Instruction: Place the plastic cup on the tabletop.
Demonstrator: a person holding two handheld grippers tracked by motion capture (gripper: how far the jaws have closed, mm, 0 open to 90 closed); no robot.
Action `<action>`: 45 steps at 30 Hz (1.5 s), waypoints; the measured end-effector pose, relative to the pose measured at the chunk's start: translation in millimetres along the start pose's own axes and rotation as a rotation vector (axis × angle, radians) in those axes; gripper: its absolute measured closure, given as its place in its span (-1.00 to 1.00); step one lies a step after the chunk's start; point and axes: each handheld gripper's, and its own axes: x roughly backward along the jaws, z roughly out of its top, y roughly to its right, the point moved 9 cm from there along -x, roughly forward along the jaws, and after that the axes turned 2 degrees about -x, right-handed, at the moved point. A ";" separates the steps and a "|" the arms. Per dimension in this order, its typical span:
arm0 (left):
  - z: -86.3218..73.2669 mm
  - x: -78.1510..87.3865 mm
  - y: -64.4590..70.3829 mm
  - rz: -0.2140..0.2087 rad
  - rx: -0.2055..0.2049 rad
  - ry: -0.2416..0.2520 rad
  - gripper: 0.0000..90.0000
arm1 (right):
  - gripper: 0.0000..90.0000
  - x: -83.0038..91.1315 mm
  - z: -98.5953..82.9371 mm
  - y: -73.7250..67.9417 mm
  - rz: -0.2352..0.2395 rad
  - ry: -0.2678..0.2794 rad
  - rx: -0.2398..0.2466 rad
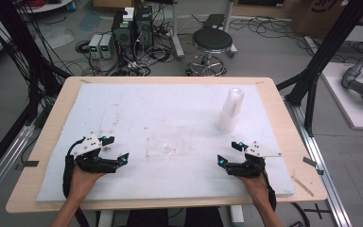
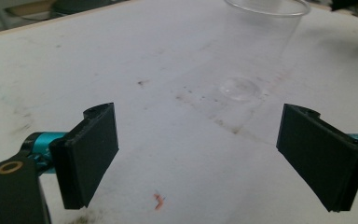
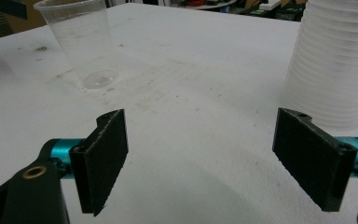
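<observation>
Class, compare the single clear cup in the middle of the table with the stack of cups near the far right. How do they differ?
The single cup stands alone, see-through enough to show its base; the stack of cups is many nested cups, looking cloudy white and ribbed with rims. The single cup is short; the stack rises much taller. The stack stands closer to the right gripper. Both stand upright on the white board.

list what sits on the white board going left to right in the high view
left gripper → single clear cup, faint, mid-board → right gripper → stack of clear cups, which stands farther back
</observation>
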 end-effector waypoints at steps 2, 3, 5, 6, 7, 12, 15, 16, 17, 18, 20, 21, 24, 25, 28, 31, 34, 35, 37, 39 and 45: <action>-6.2 2.1 -2.2 0.026 0.003 0.007 -0.72 | -0.61 0.2 0.3 0.7 0.000 0.006 -0.008; -8.7 2.9 -3.0 0.032 0.011 0.016 -0.72 | -0.61 0.5 0.7 1.5 0.001 0.010 -0.003; -10.5 4.6 -4.5 0.047 0.015 0.031 -0.72 | -0.61 1.3 1.2 1.9 0.005 0.020 -0.010; -10.1 5.6 -4.5 0.049 0.009 0.032 -0.72 | -0.61 1.9 1.1 1.6 0.008 0.021 -0.021; -9.3 6.7 -4.4 0.056 0.005 0.042 -0.72 | -0.61 2.0 1.6 2.4 0.008 0.027 -0.022; -10.6 9.3 -4.3 0.066 0.008 0.066 -0.72 | -0.61 3.3 1.9 2.3 0.009 0.037 -0.028; -13.5 11.6 -6.7 0.072 0.011 0.069 -0.72 | -0.61 2.4 1.6 2.5 0.008 0.030 -0.027; -14.5 12.3 -7.5 0.071 0.017 0.071 -0.72 | -0.61 1.9 1.6 3.3 0.000 0.028 -0.024; -13.8 13.1 -7.8 0.068 0.021 0.079 -0.72 | -0.61 1.4 1.1 2.6 0.002 0.021 -0.024; -13.9 13.4 -8.1 0.072 0.020 0.079 -0.72 | -0.61 1.1 0.6 2.1 0.001 0.014 -0.020; -14.3 13.7 -8.5 0.071 0.023 0.079 -0.72 | -0.61 1.3 0.6 1.1 -0.005 0.016 -0.010; -14.5 13.7 -8.5 0.071 0.024 0.079 -0.72 | -0.61 1.3 1.1 1.2 -0.008 0.023 -0.001; -14.5 14.0 -8.6 0.066 0.027 0.084 -0.71 | -0.61 1.8 1.0 0.3 -0.005 0.023 -0.001; -14.4 14.6 -9.0 0.065 0.030 0.088 -0.71 | -0.61 2.0 0.8 0.2 -0.004 0.021 -0.004; -14.0 16.3 -10.2 0.060 0.049 0.105 -0.71 | -0.61 2.4 1.5 0.8 -0.005 0.031 0.003; -13.9 16.7 -11.2 0.062 0.053 0.109 -0.71 | -0.61 3.2 1.6 0.5 -0.002 0.035 -0.003; -13.9 16.6 -9.9 0.053 0.048 0.108 -0.71 | -0.61 2.9 1.5 0.2 0.002 0.033 -0.006; -13.8 16.6 -10.0 0.052 0.049 0.109 -0.71 | -0.61 2.6 1.5 0.3 0.005 0.032 0.000; -13.7 16.9 -10.0 0.050 0.055 0.112 -0.71 | -0.61 2.6 1.2 -0.3 0.007 0.029 -0.001; -14.0 16.7 -10.2 0.051 0.054 0.109 -0.71 | -0.61 2.3 1.2 0.0 0.006 0.028 0.001; -14.4 16.1 -11.4 0.062 0.058 0.100 -0.71 | -0.61 2.1 1.3 -0.1 0.006 0.030 0.005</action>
